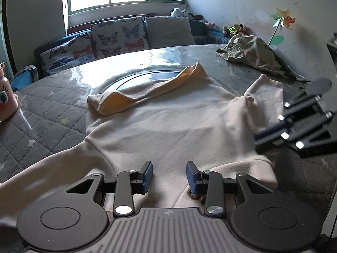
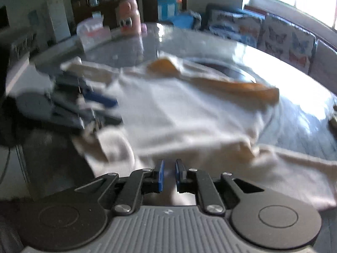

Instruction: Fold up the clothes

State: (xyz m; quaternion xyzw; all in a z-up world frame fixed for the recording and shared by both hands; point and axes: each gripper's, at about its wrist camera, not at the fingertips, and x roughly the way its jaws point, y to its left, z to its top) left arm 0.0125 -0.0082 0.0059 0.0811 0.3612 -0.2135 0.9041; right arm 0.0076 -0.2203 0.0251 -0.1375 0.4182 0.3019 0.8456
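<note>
Lying spread across the quilted tabletop [image 1: 52, 126], the cream sweatshirt [image 1: 168, 126] meets both grippers: left gripper [image 1: 169, 176] released over its near edge, right gripper [image 2: 168, 174] clenched on its fabric.

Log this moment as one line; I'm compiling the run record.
step: folding | item: cream sweatshirt flat on table | left tool open above hem | right tool narrow gap, grip unclear

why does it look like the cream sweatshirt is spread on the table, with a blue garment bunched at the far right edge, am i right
Not quite: the bunched garment at the far right is olive green, not blue, as the left wrist view shows. The cream sweatshirt is indeed spread on the table.
</note>
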